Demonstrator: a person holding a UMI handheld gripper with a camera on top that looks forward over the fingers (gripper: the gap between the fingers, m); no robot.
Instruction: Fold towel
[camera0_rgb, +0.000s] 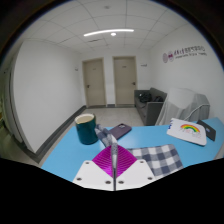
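A grey and white checked towel (152, 158) lies on the blue table (66, 158), just ahead and to the right of my fingers. Its near corner runs in between my fingertips as a thin strip of cloth. My gripper (113, 160) is shut, with the magenta pads (98, 163) pressed together on that strip. The rest of the towel spreads flat on the table beyond the right finger.
A dark green mug (86, 128) stands at the left beyond the fingers. A dark flat object (118, 130) lies beside it. A white card with a rainbow (187, 131) lies at the far right. The table's left edge drops to the floor.
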